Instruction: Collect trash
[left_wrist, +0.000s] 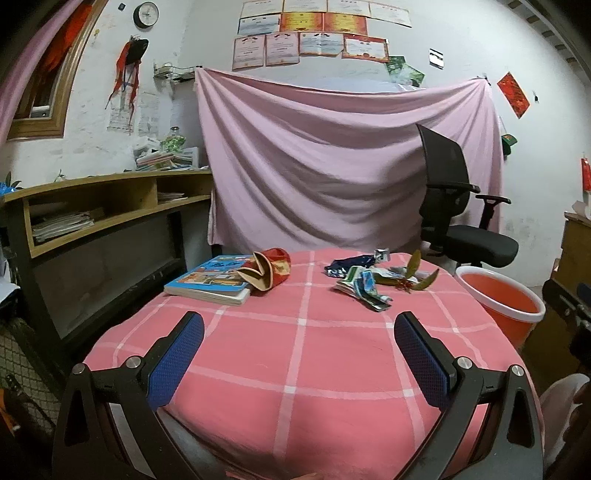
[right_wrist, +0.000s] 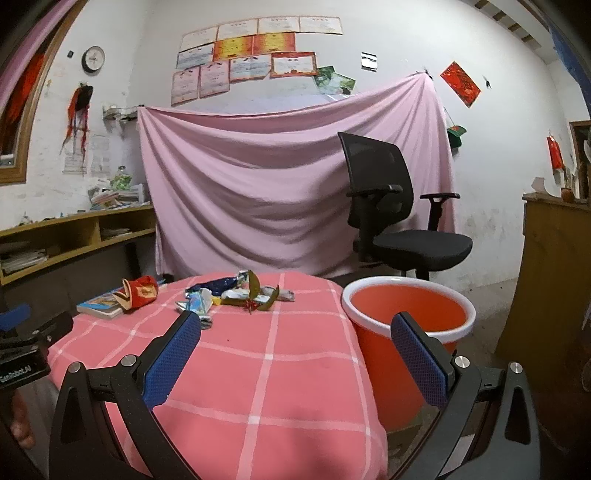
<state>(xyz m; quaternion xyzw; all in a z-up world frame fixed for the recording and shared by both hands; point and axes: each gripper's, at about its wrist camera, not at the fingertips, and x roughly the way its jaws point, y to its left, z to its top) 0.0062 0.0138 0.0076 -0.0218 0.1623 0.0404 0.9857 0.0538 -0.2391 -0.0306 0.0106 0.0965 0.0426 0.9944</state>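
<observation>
Where pink checked cloth (left_wrist: 295, 350) drapes the table, crumpled foil wrappers (left_wrist: 364, 286) near its far edge, round orange bucket (right_wrist: 408, 314) beside, holding nothing, left gripper (left_wrist: 299, 325) and right gripper (right_wrist: 295, 325) fingers spread.

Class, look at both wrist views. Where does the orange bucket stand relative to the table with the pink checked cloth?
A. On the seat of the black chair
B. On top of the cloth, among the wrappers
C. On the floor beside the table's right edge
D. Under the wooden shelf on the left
C: the orange bucket stands on the floor, lower than the pink checked cloth and just off its right edge, while the wrappers lie on the cloth.
</observation>
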